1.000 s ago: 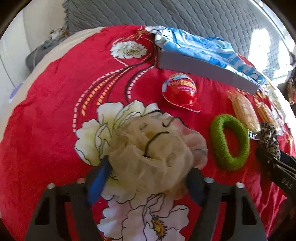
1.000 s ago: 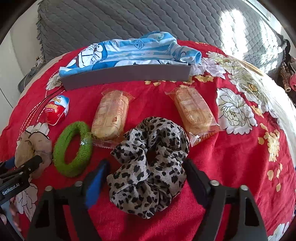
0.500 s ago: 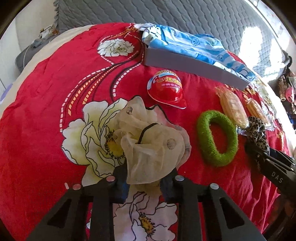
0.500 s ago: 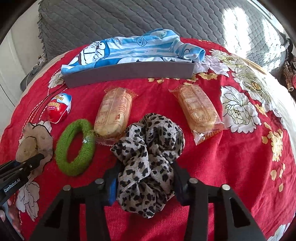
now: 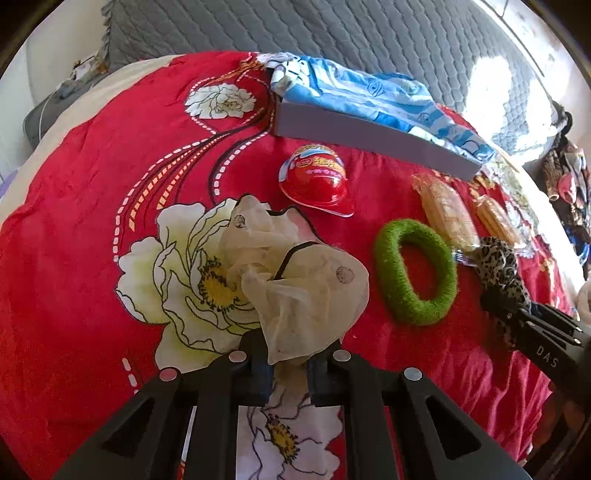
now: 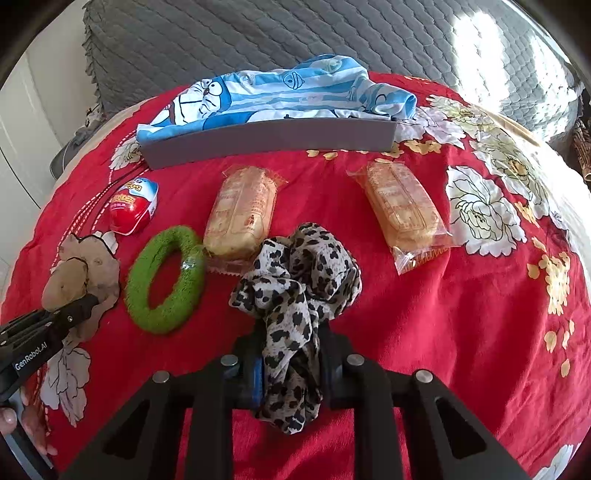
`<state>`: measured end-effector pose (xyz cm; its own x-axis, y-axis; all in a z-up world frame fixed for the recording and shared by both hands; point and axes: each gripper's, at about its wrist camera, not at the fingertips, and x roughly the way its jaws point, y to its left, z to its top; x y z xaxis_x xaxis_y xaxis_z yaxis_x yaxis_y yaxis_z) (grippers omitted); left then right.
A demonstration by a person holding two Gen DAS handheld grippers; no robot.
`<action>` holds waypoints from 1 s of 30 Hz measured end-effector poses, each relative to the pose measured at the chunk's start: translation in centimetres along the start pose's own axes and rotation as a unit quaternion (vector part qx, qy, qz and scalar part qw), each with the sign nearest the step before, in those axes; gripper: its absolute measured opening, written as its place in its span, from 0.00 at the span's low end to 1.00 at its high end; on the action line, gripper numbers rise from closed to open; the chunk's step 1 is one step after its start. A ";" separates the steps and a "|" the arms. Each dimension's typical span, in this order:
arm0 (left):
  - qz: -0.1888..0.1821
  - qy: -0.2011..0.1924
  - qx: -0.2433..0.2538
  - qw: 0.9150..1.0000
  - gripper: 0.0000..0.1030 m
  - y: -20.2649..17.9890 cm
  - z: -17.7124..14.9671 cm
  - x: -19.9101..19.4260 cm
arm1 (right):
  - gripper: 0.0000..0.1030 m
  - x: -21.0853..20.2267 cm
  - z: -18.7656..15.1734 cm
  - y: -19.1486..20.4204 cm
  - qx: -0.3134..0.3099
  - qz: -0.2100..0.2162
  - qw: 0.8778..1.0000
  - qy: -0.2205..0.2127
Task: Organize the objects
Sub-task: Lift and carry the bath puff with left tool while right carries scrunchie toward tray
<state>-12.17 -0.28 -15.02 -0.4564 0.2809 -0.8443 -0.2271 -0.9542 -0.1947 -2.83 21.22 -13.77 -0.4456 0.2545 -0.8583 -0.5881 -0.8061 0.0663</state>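
Note:
My left gripper (image 5: 290, 363) is shut on a cream chiffon scrunchie (image 5: 295, 284) that bunches up in front of the jaws over the red floral blanket (image 5: 92, 206). My right gripper (image 6: 291, 363) is shut on a leopard-print scrunchie (image 6: 299, 280), pinched at its near end. A green fuzzy scrunchie (image 6: 166, 278) lies between the two, also in the left wrist view (image 5: 415, 271). A red toy egg (image 6: 133, 210) and two wrapped cakes (image 6: 242, 212) (image 6: 402, 208) lie beyond. The left gripper shows at the left edge of the right wrist view (image 6: 44, 332).
A grey box (image 6: 269, 138) holding blue cartoon clothing (image 6: 277, 92) stands at the back of the blanket. A grey quilted cover (image 6: 295, 33) lies behind it. Dark items (image 5: 569, 177) hang at the far right in the left wrist view.
Both grippers have closed: the left on the cream scrunchie, the right on the leopard scrunchie, each now squeezed and bunched up between the jaws.

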 end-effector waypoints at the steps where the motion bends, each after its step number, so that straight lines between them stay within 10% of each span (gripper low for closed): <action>1: -0.002 0.004 0.001 1.000 0.13 -0.1 0.0 0.0 | 0.22 -0.2 -0.1 0.0 0.001 0.002 1.000 -0.001; 30: 0.030 -0.008 0.022 0.999 0.12 -2.2 0.2 -3.9 | 0.16 -4.3 -0.2 -0.4 -0.012 0.006 1.000 -0.027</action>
<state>-10.05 0.80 -11.24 -0.4830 0.2256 -0.8461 -0.2375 -0.9638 -0.1214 -0.50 20.36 -10.25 -0.4888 0.2734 -0.8285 -0.5661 -0.8219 0.0627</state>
